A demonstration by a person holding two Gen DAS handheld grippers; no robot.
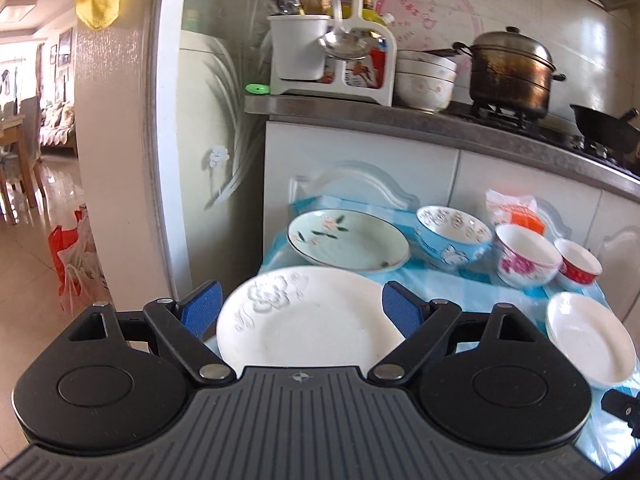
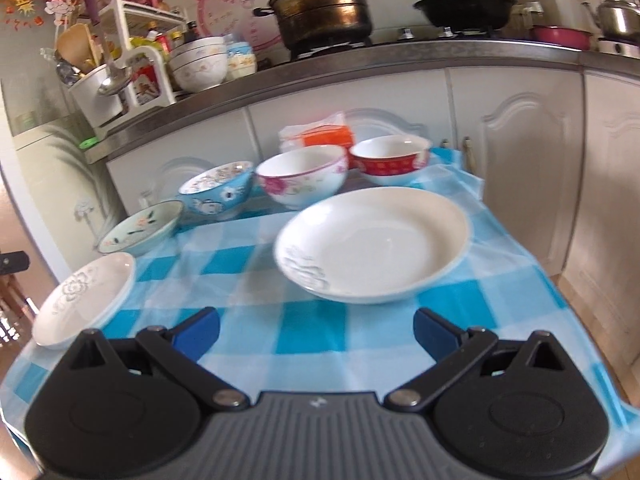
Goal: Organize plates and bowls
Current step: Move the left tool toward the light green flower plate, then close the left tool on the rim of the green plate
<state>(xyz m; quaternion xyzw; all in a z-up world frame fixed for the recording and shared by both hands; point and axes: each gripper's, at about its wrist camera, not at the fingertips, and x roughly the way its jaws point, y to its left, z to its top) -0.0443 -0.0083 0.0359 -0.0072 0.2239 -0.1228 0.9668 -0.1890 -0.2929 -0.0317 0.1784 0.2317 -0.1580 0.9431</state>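
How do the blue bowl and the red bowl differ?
The blue bowl has a blue outside with white flowers and a patterned inside; the red bowl has a red band outside and a plain white inside. The blue bowl sits beside the green plate, the red bowl at the row's other end. Both stand upright.

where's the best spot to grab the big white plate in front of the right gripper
Take the big white plate by its near rim, coming in low from the right gripper side. It lies flat on the checked cloth, shallow with a raised, flared edge, so one finger likely goes over the rim and one under. The near edge is unobstructed.
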